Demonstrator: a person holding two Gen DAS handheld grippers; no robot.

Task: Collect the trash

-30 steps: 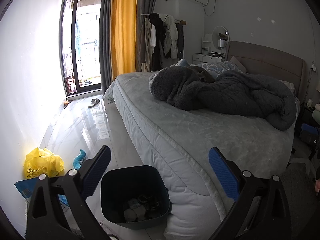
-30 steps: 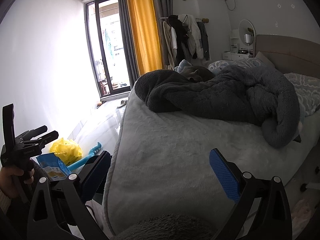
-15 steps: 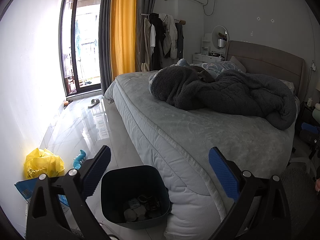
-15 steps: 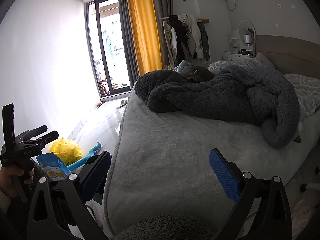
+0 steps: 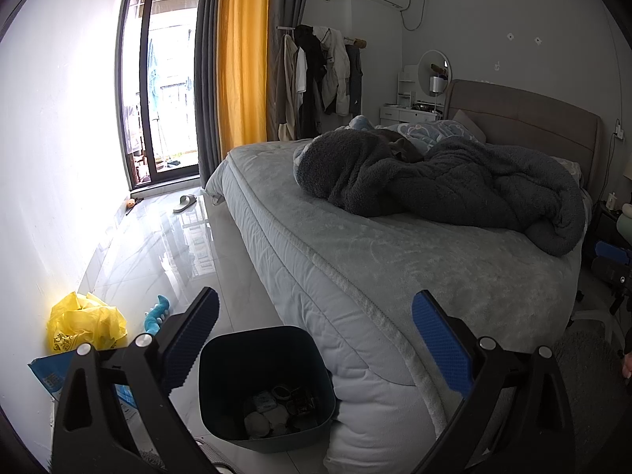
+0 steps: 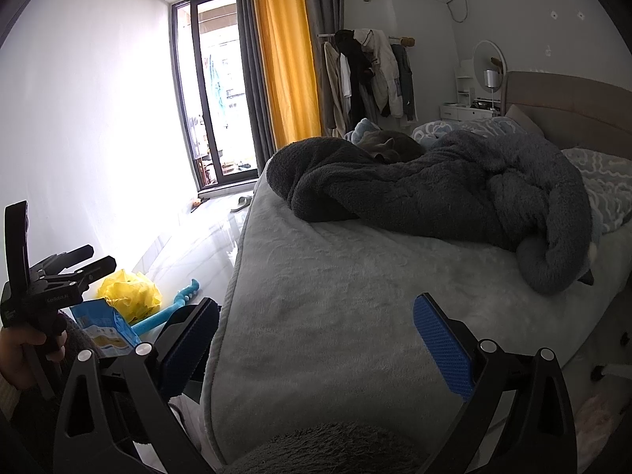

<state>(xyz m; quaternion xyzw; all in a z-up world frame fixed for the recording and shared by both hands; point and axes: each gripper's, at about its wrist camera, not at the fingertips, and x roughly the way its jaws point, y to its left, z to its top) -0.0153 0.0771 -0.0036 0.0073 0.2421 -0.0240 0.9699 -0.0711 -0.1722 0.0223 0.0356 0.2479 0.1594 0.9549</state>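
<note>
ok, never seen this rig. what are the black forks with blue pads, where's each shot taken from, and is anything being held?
No robot here: a person carries a hand-held claw in each hand, each with a fisheye camera looking out along its two fingers. The black forks with blue pads are those fingers.

The left camera shows the left claw, open and empty, above a dark bin that stands on the floor against the bed; some scraps already lie in the bin.

The right camera shows the right claw, also open and empty, over the bed. At its left edge you see the other claw in the person's hand.

On the floor by the wall lie a yellow bag, a blue packet and a blue toy. Nothing is held.
</note>
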